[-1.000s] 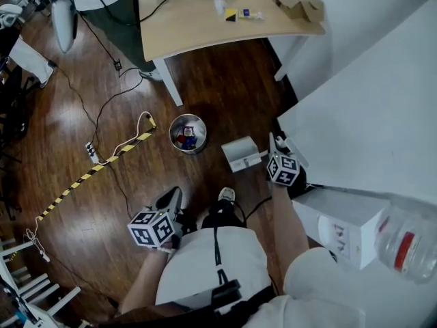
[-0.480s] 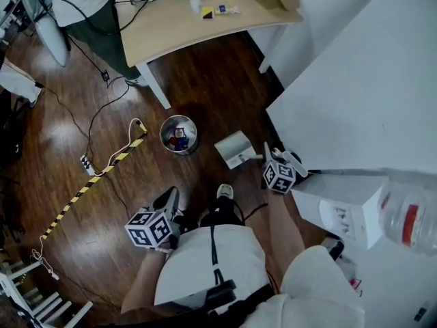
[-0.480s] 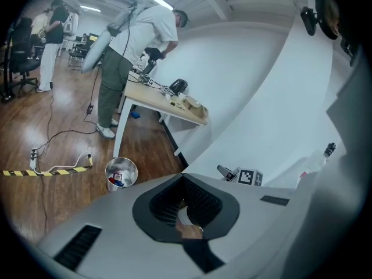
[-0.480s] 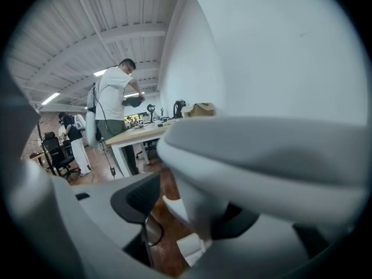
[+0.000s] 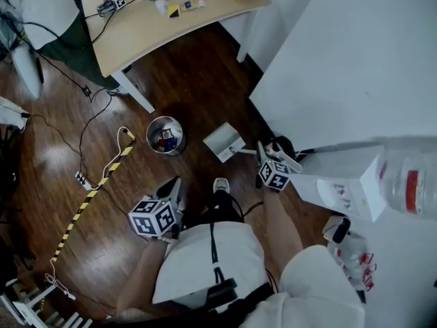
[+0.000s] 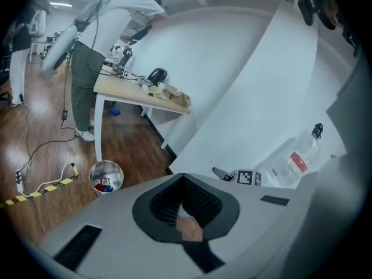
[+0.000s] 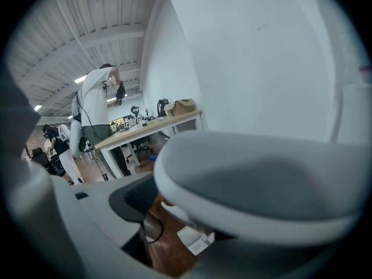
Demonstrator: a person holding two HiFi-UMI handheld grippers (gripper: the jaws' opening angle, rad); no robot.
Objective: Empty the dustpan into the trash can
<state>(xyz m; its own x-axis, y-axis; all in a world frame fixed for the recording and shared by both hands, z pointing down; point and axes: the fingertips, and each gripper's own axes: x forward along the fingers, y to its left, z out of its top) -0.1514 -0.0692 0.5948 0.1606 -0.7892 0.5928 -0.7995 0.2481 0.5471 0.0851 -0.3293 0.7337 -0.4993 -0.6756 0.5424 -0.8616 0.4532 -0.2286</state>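
Observation:
A small silver trash can (image 5: pixel 164 136) stands on the dark wood floor with red and blue bits inside; it also shows in the left gripper view (image 6: pixel 106 177). A white dustpan (image 5: pixel 222 142) lies on the floor just right of it, handle toward my right gripper (image 5: pixel 270 150). That gripper's jaws have just been opening and stand apart with nothing pressed between them. Through their gap the dustpan (image 7: pixel 195 240) shows on the floor. My left gripper (image 5: pixel 172 189) hangs lower left over my lap, jaws together and empty (image 6: pixel 183 179).
A wooden table (image 5: pixel 136 29) with spare grippers and a cardboard box stands beyond the can. Cables and yellow-black tape (image 5: pixel 102 178) cross the floor at left. A white tabletop (image 5: pixel 355 67) at right carries a white box (image 5: pixel 345 183) and a plastic bottle (image 5: pixel 410 186). Another person (image 5: pixel 37 5) stands far left.
My right gripper has swung in toward the dustpan's handle and rolled, its jaws spreading. The left gripper shifted slightly. Dustpan and trash can stay put on the floor.

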